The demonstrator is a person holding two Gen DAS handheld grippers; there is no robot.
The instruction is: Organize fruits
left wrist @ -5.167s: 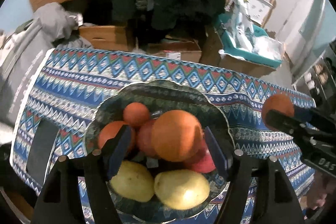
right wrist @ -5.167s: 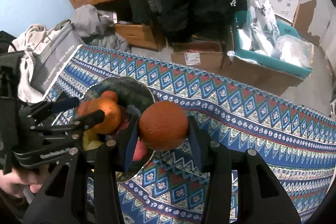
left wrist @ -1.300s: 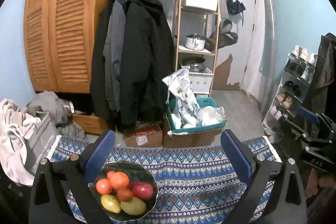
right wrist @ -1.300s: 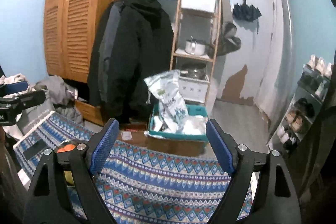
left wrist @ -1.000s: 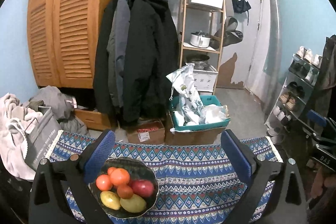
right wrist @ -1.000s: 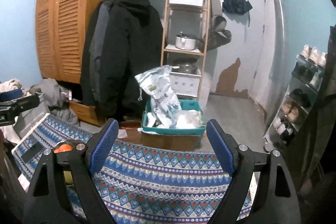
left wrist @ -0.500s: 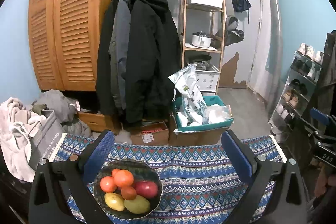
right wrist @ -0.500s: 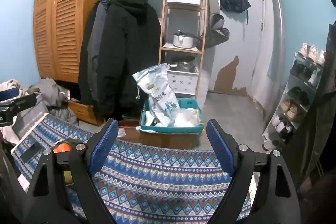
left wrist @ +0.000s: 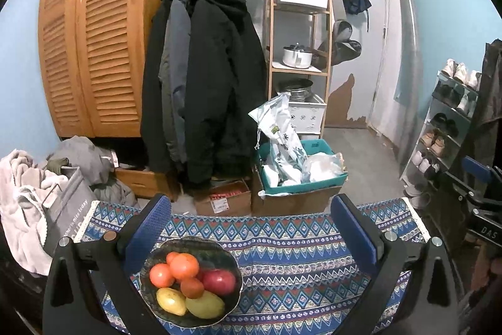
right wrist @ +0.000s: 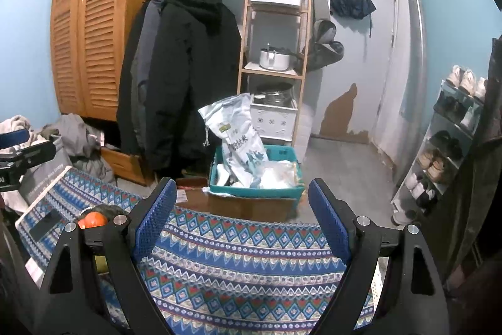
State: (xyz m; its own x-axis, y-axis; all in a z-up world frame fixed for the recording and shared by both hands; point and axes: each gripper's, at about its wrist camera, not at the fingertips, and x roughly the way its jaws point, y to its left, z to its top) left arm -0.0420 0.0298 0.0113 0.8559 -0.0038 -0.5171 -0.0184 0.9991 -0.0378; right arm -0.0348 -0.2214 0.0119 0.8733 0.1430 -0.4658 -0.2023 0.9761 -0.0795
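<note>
A dark bowl [left wrist: 230,264] sits on the blue patterned tablecloth [left wrist: 298,253] at the lower left of the left wrist view. It holds several oranges [left wrist: 184,265], a red apple [left wrist: 219,281] and two yellow-green fruits [left wrist: 204,303]. My left gripper [left wrist: 251,228] is open and empty, raised well back from the bowl. My right gripper [right wrist: 241,217] is open and empty, also held high. In the right wrist view an orange [right wrist: 95,219] and the bowl's edge [right wrist: 108,208] show behind the left finger. The right gripper also shows at the right edge of the left wrist view [left wrist: 480,178].
A dark phone [right wrist: 45,223] lies on the cloth's left end. Beyond the table stand a teal crate with bags [left wrist: 301,168], cardboard boxes [left wrist: 222,200], hanging coats [left wrist: 204,90], a wooden shelf rack [left wrist: 298,52], a shoe rack [left wrist: 445,127] and a laundry pile [left wrist: 37,197].
Since 5.2 s ago both grippers released their oranges into the bowl, opened and pulled far back and up. Over the last second the views drift only slightly.
</note>
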